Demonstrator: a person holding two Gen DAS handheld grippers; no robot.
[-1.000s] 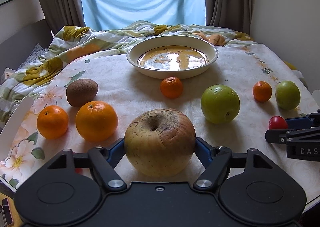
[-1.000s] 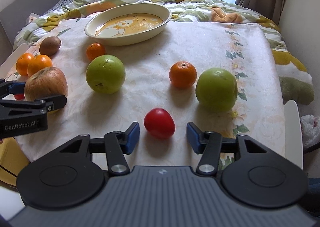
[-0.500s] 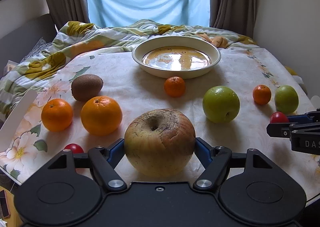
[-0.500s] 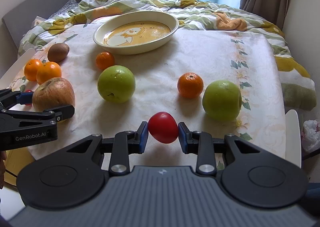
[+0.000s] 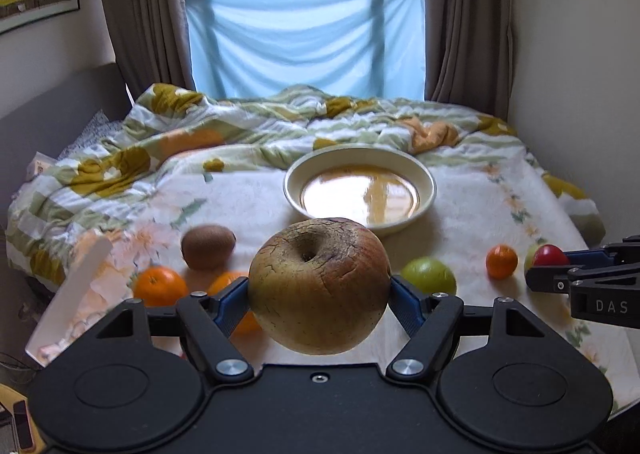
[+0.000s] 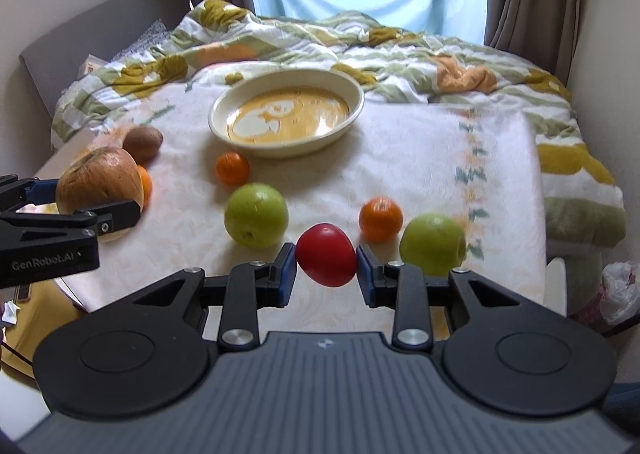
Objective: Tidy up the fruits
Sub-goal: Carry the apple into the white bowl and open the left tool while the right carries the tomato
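My left gripper (image 5: 319, 294) is shut on a large wrinkled brown-yellow apple (image 5: 319, 286) and holds it above the table. In the right wrist view that apple (image 6: 98, 182) hangs at the far left. My right gripper (image 6: 326, 268) is shut on a small red fruit (image 6: 326, 260), lifted off the cloth; the same red fruit (image 5: 550, 256) shows at the right edge of the left wrist view. A cream bowl (image 6: 356, 110) with an orange picture inside stands empty at the back. Two green apples (image 6: 256, 220) (image 6: 433, 244), a kiwi (image 5: 208, 246) and several oranges (image 6: 380, 219) lie on the cloth.
The table has a white floral cloth (image 6: 420, 158) and meets a rumpled flowered blanket (image 5: 240, 126) on a bed behind. A white board (image 5: 68, 302) leans at the left table edge. Wall and curtains close in on the right. A white bag (image 6: 620, 290) sits low right.
Both grippers have risen with their fruit. The right jaws, open around the red fruit a second ago, closed on it and lifted it. The big apple left the cloth.
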